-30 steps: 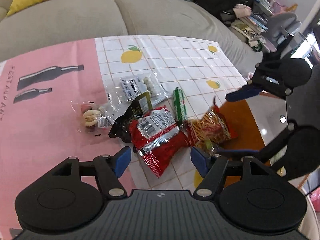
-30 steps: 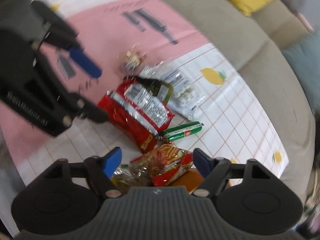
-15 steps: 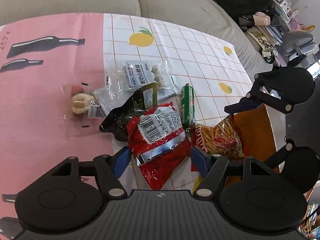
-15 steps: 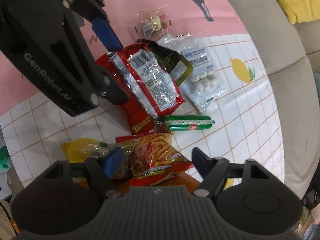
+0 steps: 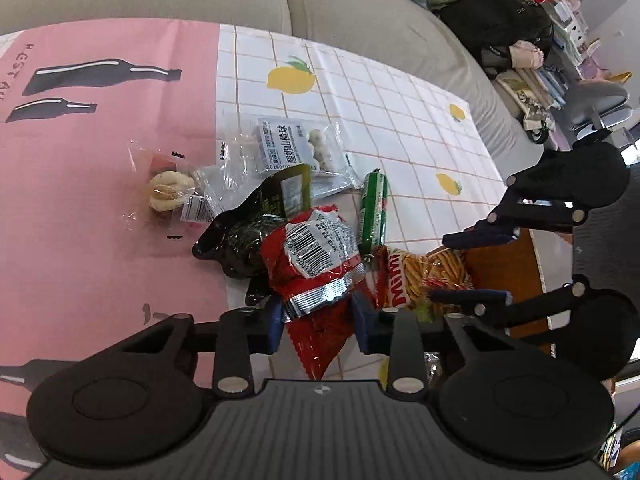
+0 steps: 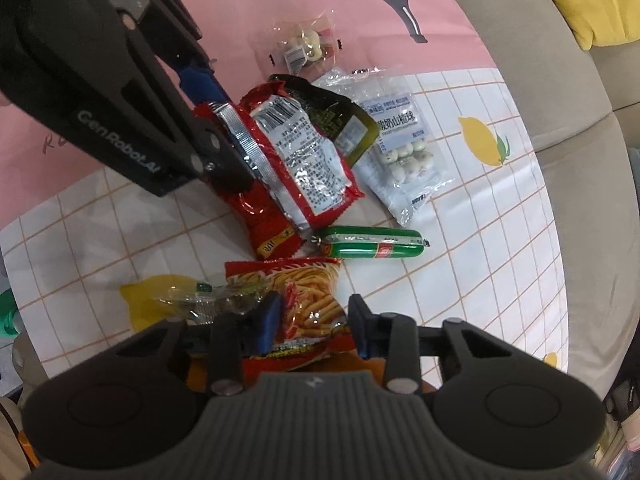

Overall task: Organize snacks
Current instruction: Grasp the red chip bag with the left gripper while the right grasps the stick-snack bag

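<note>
A red foil snack packet point(image 5: 316, 248) lies on the cloth, its near end between the blue pads of my left gripper point(image 5: 319, 320). Those jaws are closing and the pads press on the packet. The right wrist view shows the same grip on the red packet point(image 6: 296, 168). To its right lies a bag of stick snacks point(image 6: 308, 292). My right gripper point(image 6: 312, 322) is closing on that bag's near end, pads against it. A green sausage point(image 6: 372, 242) lies between the two bags.
A dark green packet point(image 5: 248, 240), a clear bag of white balls point(image 5: 296, 148) and a small clear biscuit packet point(image 5: 170, 192) lie behind. A yellow-and-clear wrapper point(image 6: 180, 300) sits left of the stick snacks. The pink and lemon-print cloth point(image 5: 100, 220) ends at a grey sofa point(image 5: 360, 8).
Both grippers sank toward the pile and went from wide apart to closed, the left onto the red packet, the right onto the stick-snack bag.
</note>
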